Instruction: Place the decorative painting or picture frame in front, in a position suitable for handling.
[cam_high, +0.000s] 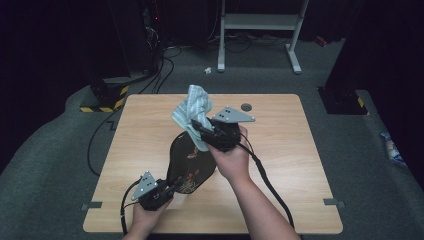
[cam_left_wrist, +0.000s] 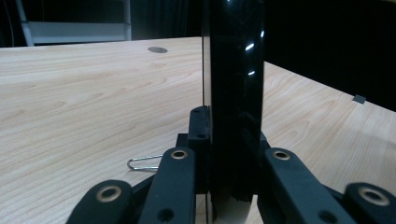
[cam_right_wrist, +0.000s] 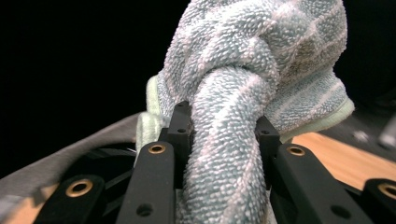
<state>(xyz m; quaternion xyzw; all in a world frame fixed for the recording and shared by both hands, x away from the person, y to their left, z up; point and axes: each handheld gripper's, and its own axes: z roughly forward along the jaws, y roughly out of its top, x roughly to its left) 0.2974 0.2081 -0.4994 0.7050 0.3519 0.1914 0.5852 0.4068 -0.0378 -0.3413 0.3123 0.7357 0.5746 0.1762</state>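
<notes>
**Cloth on tray, both grippers loaded**

Left gripper (cam_high: 167, 189) pinches the near edge of the black tray (cam_high: 187, 160), near the table's (cam_high: 280, 150) near edge, left of centre. Tray is tilted up on edge, decorated face showing in the high view. Right gripper (cam_high: 200, 131) clamps a bunched blue-green cloth (cam_high: 192, 111), against the tray's far end, around table centre. A paper clip (cam_left_wrist: 142, 163) lies beside the left jaws.

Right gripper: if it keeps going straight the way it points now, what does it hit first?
Nothing beyond what it holds: the right gripper is shut on the striped towel, bunched ahead of its fingers. Past the towel, the right gripper view is dark, so the way looks free; depth unclear.
</notes>
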